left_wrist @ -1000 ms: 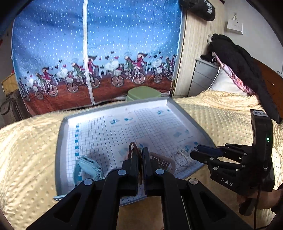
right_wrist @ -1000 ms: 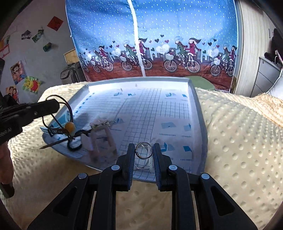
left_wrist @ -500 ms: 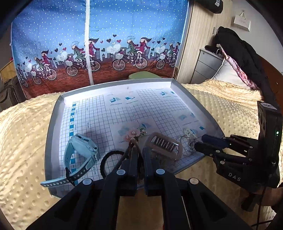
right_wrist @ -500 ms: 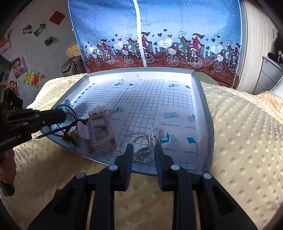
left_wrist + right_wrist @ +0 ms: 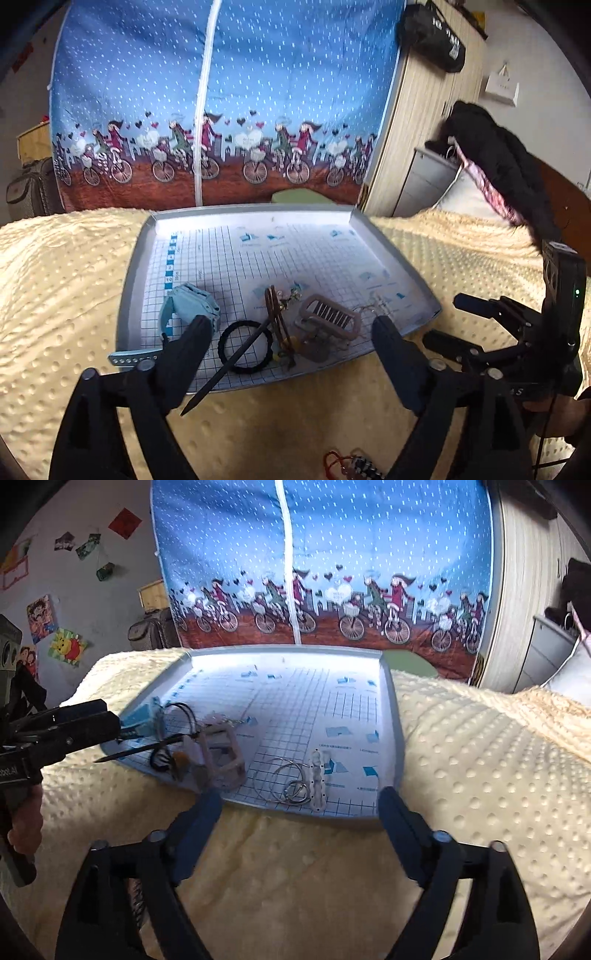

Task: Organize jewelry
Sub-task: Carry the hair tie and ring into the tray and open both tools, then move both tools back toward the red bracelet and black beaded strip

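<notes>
Spread wide and holding nothing: left gripper (image 5: 290,341) and right gripper (image 5: 299,812), both poised over the bed's cream blanket (image 5: 55,280) at the tray's (image 5: 129,280) 6 o'clock edge.

Seen from the left wrist, all the jewelry crowded into the tray's near half:
- at 8 o'clock, a pale blue watch (image 5: 188,306), a boxy plastic case on a perforated strap that hangs over the rim;
- at 6 o'clock, a black hair tie (image 5: 245,347), a soft matte ring, crossed by a thin black hair stick (image 5: 236,363) whose point juts past the rim;
- just at its 1 o'clock, brown bangles (image 5: 275,314) standing on edge;
- at 5 o'clock, a beige claw clip (image 5: 328,317), hard plastic, ribbed and open-framed;
- at 4 o'clock, thin silver hoops (image 5: 291,779) touching a white beaded piece (image 5: 317,779), glossy and knobbly.

Judged as a sorting step with nothing picked yet. To do it well:
- Take one piece at a time, and start at the outside of the cluster.
- Lift the stick first, gripping mid-shaft so it stays level and does not drag the tie.
- Close slowly on the hoops; likely springy, slippery and prone to snag on the beads.
- Pinch the bangles across their flat sides, since upright rings probably roll.
- Carry each piece to the bare gridded area toward 12 o'clock, and set pieces well apart.
</notes>
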`<state>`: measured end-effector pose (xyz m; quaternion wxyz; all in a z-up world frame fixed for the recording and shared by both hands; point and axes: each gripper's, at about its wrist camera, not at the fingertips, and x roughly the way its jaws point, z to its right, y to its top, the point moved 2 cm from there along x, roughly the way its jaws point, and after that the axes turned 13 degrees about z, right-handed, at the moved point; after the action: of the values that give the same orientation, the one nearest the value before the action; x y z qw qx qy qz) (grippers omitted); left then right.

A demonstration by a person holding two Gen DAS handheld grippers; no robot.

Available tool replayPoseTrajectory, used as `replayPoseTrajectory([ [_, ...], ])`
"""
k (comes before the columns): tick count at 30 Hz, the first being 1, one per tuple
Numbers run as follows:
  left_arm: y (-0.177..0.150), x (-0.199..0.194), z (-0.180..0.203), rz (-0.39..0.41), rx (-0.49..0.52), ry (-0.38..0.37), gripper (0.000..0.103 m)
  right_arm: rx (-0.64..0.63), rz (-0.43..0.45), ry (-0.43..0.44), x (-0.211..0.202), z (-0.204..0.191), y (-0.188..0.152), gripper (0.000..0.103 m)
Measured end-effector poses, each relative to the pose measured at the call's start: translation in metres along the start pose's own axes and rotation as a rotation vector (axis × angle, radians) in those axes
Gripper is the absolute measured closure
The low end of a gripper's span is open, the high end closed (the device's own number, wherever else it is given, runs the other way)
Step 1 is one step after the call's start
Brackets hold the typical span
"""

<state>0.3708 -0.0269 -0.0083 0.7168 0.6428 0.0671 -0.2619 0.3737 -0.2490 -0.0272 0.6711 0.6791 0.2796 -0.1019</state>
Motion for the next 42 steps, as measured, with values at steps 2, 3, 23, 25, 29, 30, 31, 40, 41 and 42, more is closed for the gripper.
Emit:
replayPoseTrajectory([
  [2,0.001,-0.016,0.001,0.055,-0.009,0.015,0.001,-0.002,0.029,-0.002,-0.015,-0.002,0.002,0.006],
  [3,0.001,-0.025,0.001,0.085,-0.016,0.021,0.000,0.001,0.049,-0.003,-0.027,-0.003,0.003,0.005],
  [23,-0.036,-0.141,0.004,0.146,0.011,0.061,0.000,-0.043,0.130,-0.008,-0.172,-0.034,0.002,0.002],
  [25,-0.047,-0.145,0.004,0.115,0.011,0.060,0.000,-0.045,0.101,-0.011,-0.175,-0.034,-0.006,0.002],
  [29,-0.063,-0.152,0.006,0.074,0.025,0.063,0.000,-0.036,0.027,-0.005,-0.174,-0.034,-0.027,0.002],
  [30,-0.067,-0.154,0.007,0.062,0.027,0.064,0.000,-0.039,0.001,-0.004,-0.171,-0.035,-0.033,0.002],
  [31,-0.071,-0.154,0.008,0.051,0.029,0.063,0.000,-0.041,-0.013,-0.003,-0.170,-0.035,-0.036,0.002],
  [40,-0.088,-0.154,0.014,-0.007,0.040,0.057,0.000,-0.022,-0.107,0.011,-0.165,-0.037,-0.063,0.002],
  [41,-0.089,-0.153,0.015,-0.011,0.042,0.057,0.000,-0.020,-0.112,0.009,-0.164,-0.037,-0.064,0.002],
  [42,-0.089,-0.153,0.015,-0.014,0.043,0.057,0.000,-0.021,-0.115,0.008,-0.163,-0.037,-0.065,0.002],
])
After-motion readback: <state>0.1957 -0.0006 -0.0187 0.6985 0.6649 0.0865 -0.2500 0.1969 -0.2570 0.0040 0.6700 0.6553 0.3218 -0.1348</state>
